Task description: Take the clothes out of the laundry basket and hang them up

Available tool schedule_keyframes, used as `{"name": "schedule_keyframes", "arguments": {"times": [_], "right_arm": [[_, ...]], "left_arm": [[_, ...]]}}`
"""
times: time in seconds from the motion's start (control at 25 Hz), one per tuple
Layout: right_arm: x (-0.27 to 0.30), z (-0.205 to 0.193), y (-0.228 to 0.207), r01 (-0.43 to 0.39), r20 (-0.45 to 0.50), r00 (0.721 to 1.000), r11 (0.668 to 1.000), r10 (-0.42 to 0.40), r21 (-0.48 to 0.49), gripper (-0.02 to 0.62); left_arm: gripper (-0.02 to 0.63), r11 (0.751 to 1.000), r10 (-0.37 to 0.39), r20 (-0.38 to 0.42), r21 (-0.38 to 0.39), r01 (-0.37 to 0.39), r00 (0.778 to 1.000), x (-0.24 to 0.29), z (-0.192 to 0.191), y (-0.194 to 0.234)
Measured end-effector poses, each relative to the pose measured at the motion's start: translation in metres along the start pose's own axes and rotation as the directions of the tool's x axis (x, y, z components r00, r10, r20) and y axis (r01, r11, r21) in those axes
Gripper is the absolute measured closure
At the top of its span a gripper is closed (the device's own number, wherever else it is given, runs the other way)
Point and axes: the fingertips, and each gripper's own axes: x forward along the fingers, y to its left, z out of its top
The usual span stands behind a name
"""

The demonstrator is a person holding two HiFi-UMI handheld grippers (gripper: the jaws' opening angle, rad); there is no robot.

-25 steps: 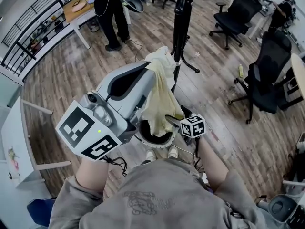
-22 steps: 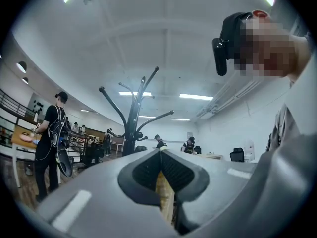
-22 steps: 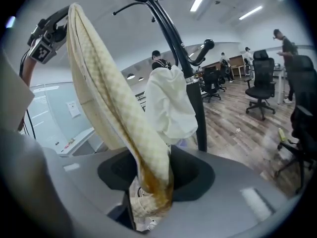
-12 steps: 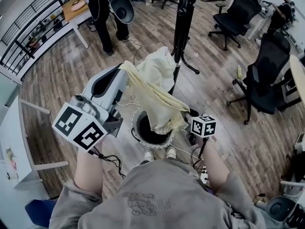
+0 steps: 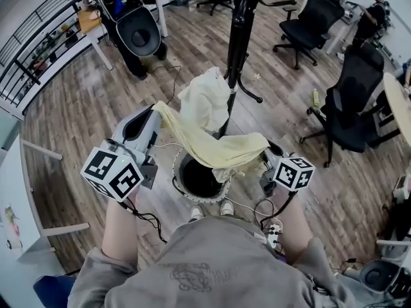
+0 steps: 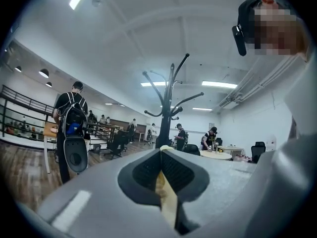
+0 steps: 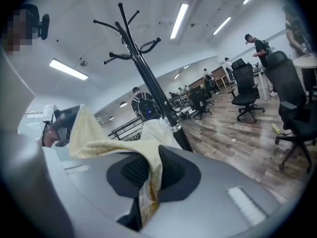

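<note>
A pale yellow garment [image 5: 212, 147] is stretched between my two grippers above the round laundry basket [image 5: 199, 177]. My left gripper [image 5: 156, 110] is shut on one edge of it; a strip of the yellow garment [image 6: 167, 198] shows pinched between its jaws. My right gripper [image 5: 264, 151] is shut on the other end, where the yellow garment [image 7: 148, 175] drapes over the jaws. A white garment [image 5: 207, 97] hangs on the black coat stand [image 5: 234, 50] just beyond. The coat stand [image 6: 166, 108] rises ahead of the left gripper, and the coat stand [image 7: 143, 68] also shows in the right gripper view.
Black office chairs [image 5: 350, 101] stand to the right, another chair [image 5: 307, 25] farther back. A person with a backpack [image 5: 125, 18] stands by a table at the upper left. A white table [image 5: 26, 191] edges the left side. Cables [image 5: 270, 226] trail at my feet.
Both grippers have moved apart and lower, spreading the yellow garment out flat over the basket. The person at the upper left has shifted.
</note>
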Motion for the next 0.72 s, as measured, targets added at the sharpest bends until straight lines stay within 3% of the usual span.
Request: {"name": "schedule_keyframes", "arguments": {"times": [0.2,0.4,0.72], "right_arm": [[-0.032,0.052,0.018,-0.022,0.121,0.992,0.999,0.025,-0.025,0.545],[-0.072,0.098,0.025,0.013,0.214,0.977,0.998,0.001,-0.060,0.545],[-0.114,0.120,0.009,0.115,0.262,0.960,0.991,-0.095,-0.064,0.545]], "left_arm": [[0.601,0.999,0.030,-0.044,-0.041,-0.032,0.999,-0.004,-0.036,0.014],[0.601,0.995,0.058,-0.096,-0.071,-0.065,0.994,-0.011,-0.061,0.026],[0.601,0.991,0.061,-0.165,-0.106,-0.079,0.984,0.002,-0.106,0.015]]}}
